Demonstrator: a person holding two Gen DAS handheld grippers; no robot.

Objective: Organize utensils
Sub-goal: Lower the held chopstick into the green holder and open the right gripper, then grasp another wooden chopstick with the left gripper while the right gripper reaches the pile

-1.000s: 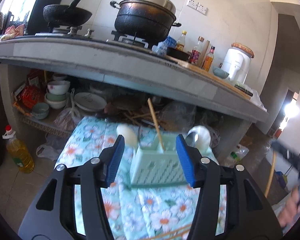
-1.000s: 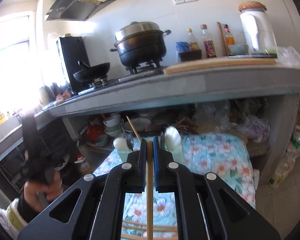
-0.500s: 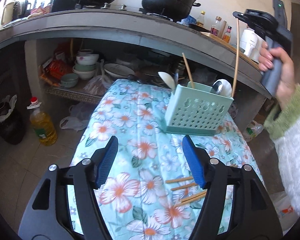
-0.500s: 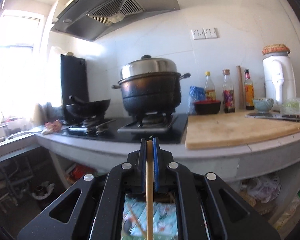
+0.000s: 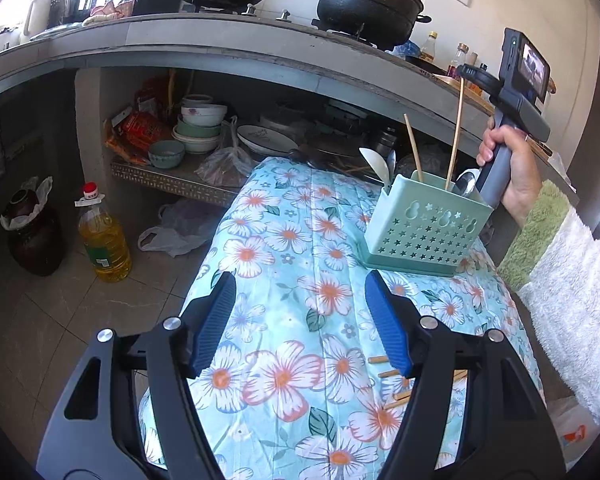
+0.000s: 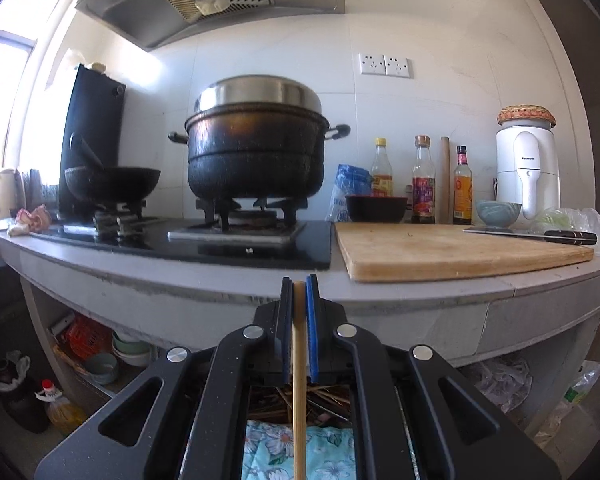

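Note:
A mint-green utensil holder (image 5: pixel 424 228) stands on the floral tablecloth (image 5: pixel 284 264), with a chopstick (image 5: pixel 413 149), a white spoon (image 5: pixel 374 162) and a metal spoon (image 5: pixel 464 184) in it. My right gripper (image 6: pixel 299 284) is shut on a wooden chopstick (image 6: pixel 299 380). In the left wrist view that gripper (image 5: pixel 470 74) holds the chopstick (image 5: pixel 455 132) upright with its lower end inside the holder. My left gripper (image 5: pixel 300 320) is open and empty, low over the cloth, short of the holder. Several loose chopsticks (image 5: pixel 396 380) lie on the cloth by its right finger.
A concrete counter (image 6: pixel 220 280) carries a stove with a big pot (image 6: pixel 256 148) and a wok (image 6: pixel 112 182), a cutting board (image 6: pixel 456 248), a knife and bottles. Below it a shelf holds bowls (image 5: pixel 198 126). An oil bottle (image 5: pixel 102 236) and a dark jar (image 5: pixel 32 232) stand on the floor.
My left gripper has pulled back from the holder and stays open. My right gripper rose with the chopstick, moved over the holder and now has its lower end in the holder.

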